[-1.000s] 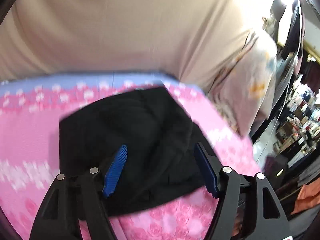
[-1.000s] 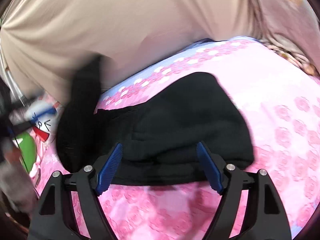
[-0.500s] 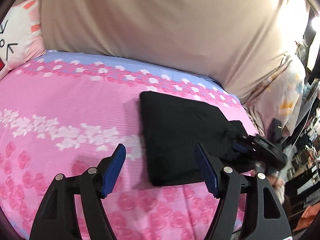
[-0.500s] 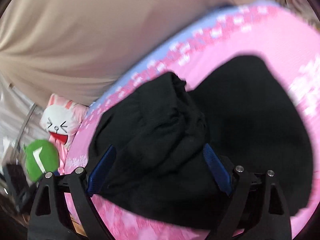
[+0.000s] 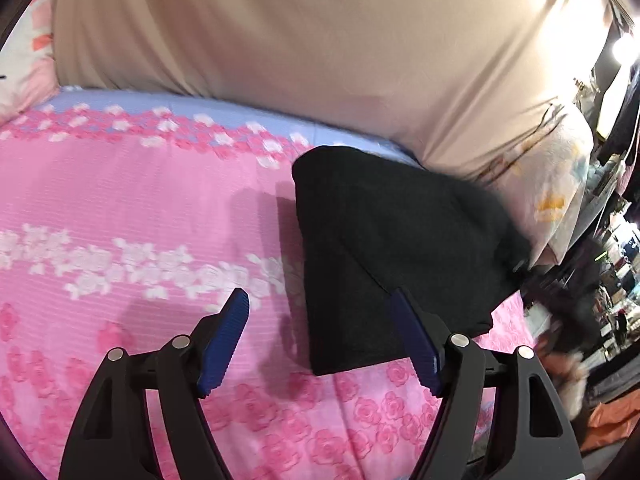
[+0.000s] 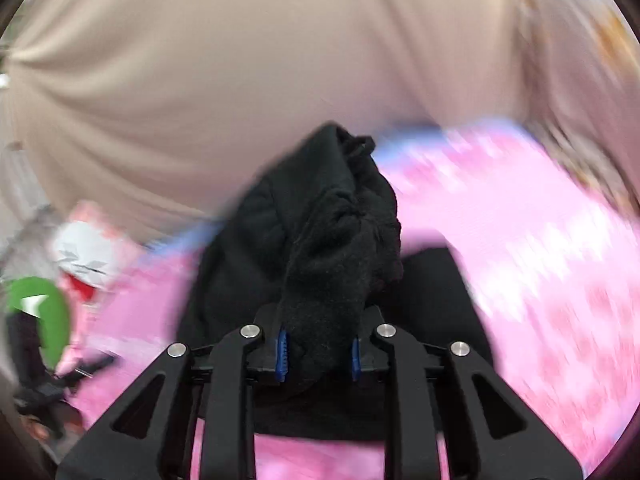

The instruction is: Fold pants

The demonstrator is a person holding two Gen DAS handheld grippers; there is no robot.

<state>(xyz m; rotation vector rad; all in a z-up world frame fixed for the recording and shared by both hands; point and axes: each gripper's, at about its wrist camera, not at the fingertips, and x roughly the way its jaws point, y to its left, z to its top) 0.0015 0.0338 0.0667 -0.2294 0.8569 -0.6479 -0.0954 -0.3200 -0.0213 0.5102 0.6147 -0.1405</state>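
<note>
The right gripper (image 6: pixel 318 354) has just closed its jaws on a bunched fold of the black pants (image 6: pixel 320 248) (lifted, blurred). The left gripper (image 5: pixel 326 342) hovers with jaws apart, empty, beside the pants (image 5: pixel 384 248) folded on the pink bed (image 5: pixel 120 208).

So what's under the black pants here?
The pink floral bedspread shows all around the black pants; what lies directly beneath the folded fabric is covered.
</note>
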